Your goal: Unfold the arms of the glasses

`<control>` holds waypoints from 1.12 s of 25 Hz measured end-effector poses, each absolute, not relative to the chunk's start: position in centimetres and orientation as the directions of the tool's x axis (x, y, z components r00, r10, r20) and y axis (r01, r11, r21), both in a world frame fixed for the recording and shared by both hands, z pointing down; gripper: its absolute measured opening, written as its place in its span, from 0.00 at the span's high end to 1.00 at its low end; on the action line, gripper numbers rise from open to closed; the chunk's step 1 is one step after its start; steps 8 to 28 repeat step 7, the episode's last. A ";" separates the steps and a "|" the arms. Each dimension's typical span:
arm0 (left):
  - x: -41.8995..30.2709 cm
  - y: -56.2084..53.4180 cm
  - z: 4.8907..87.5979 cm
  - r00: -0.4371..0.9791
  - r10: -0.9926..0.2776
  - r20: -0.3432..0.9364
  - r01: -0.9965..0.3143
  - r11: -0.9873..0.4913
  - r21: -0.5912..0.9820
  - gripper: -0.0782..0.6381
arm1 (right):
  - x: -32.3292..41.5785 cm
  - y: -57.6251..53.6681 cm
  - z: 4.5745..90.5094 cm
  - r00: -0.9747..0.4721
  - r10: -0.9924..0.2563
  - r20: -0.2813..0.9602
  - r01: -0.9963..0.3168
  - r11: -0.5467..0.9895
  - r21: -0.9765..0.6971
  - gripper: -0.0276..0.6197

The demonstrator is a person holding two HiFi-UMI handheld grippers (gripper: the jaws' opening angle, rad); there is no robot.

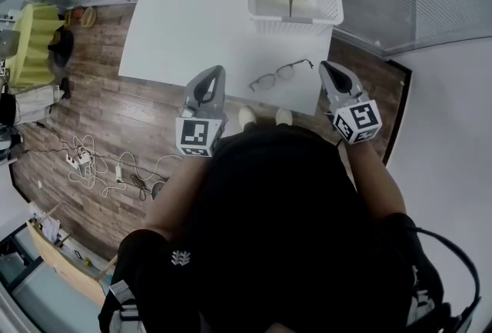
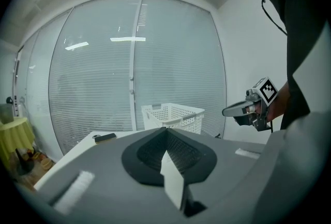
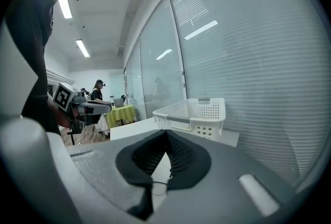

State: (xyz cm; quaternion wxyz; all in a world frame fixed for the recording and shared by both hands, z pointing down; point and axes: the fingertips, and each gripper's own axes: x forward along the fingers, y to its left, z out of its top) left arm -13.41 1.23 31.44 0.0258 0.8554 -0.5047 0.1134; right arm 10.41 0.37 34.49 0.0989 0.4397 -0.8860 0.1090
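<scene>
Glasses btw my two grippers, right one nearer.

Both are pressed together w/ nothing in them: the left hand-held gripper (image 1: 216,74) and the right hand-held gripper (image 1: 327,68) each show pads meeting on air in their own views. The glasses (image 1: 280,74) lie flat on the table (image 1: 177,31) near its front edge. Their long axis slants from lower left up to the right, lenses toward my left side, w/ a thin wire end reaching toward my right tip. The right tip sits just beside that end; the left is near, but w/ a clear gap to the closer lens. Can't tell from the head view how far the arms are folded. My guess: the right jaws must spread & come in at that right end, w/ the left steadying the frame.
</scene>
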 end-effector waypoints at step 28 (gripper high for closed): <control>-12.7 0.8 31.6 0.463 -0.859 0.220 -0.864 -0.492 -0.103 0.88 | 10.7 -0.4 34.8 -0.588 -0.765 0.263 -0.805 0.585 -0.099 0.96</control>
